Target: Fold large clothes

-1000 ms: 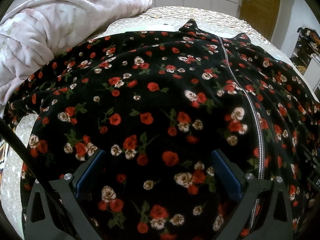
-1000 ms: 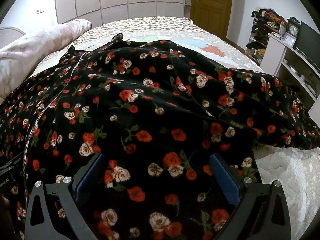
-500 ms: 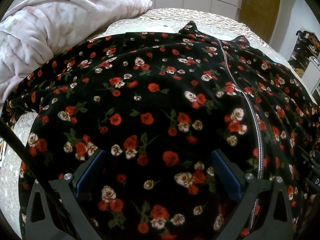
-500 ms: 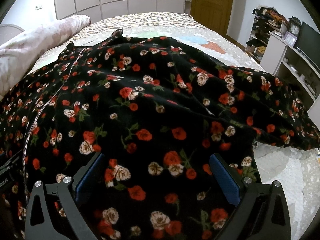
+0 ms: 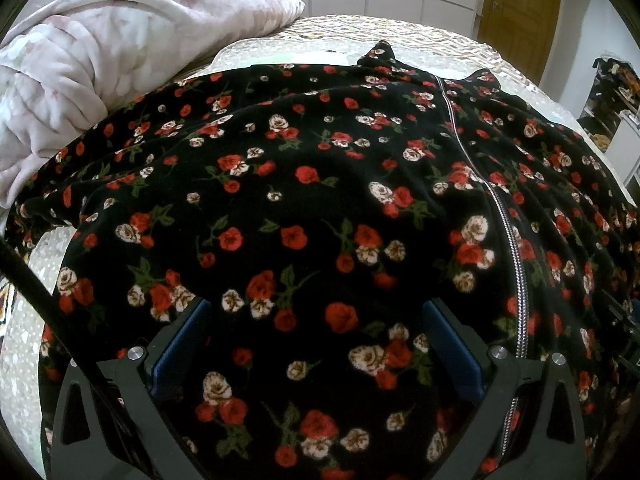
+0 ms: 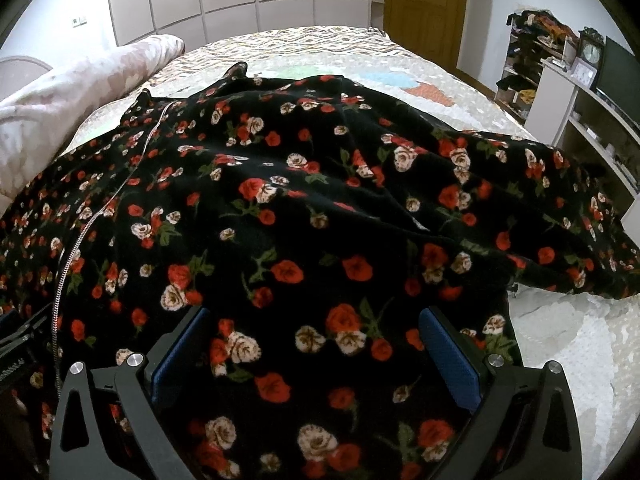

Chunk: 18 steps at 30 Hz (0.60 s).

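Garment (image 5: 320,200): a large black dress with red and cream roses lies spread across the bed (image 5: 392,36), and fills most of both wrist views. Its zipper (image 5: 516,264) runs from the far neckline toward the near hem, to the right in the left wrist view and to the left in the right wrist view.

Left tongs (image 5: 316,344) stand wide, both blue pads apart, with the fabric lying between and under them; whether the pads touch the cloth cannot be told. Right tongs (image 6: 314,344) also stand wide over the near part of the dress, holding nothing.

Edges: the far neckline ends in two dark points on the patterned bedspread. The right sleeve (image 6: 560,232) extends right, and its edge lies on bare pale bedspread (image 6: 572,344). The left edge of the dress lies just beside a pink quilt (image 5: 100,64) bunched at far left.

Open room: bare bed shows beyond the neckline and at near right. White shelving (image 6: 580,120) stands past the right side of the bed, and a wooden door (image 6: 424,8) at the far wall.
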Available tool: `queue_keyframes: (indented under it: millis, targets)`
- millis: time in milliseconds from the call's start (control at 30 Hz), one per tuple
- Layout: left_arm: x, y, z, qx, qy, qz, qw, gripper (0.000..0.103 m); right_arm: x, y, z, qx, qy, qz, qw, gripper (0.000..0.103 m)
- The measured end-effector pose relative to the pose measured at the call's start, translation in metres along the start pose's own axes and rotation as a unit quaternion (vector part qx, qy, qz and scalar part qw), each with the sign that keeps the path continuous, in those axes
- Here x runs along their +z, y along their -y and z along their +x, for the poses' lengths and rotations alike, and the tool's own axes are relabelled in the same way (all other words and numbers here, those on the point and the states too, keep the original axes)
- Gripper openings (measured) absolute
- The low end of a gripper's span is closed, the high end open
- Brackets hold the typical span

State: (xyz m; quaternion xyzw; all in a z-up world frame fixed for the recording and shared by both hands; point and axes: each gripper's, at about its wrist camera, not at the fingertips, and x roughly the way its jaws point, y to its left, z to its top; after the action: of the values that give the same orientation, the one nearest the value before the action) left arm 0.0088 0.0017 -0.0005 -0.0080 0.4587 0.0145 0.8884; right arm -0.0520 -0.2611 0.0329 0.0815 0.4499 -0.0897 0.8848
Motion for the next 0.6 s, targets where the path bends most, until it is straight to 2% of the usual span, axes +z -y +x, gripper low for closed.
queue_keyframes:
  millis: [600]
  targets:
    - [0.0001, 0.0007, -0.0004, -0.001, 0.001, 0.0, 1.0, 0.103, -0.0002, -0.0045, 0.0017, -0.014, 0.002, -0.006, 1.0, 0.103]
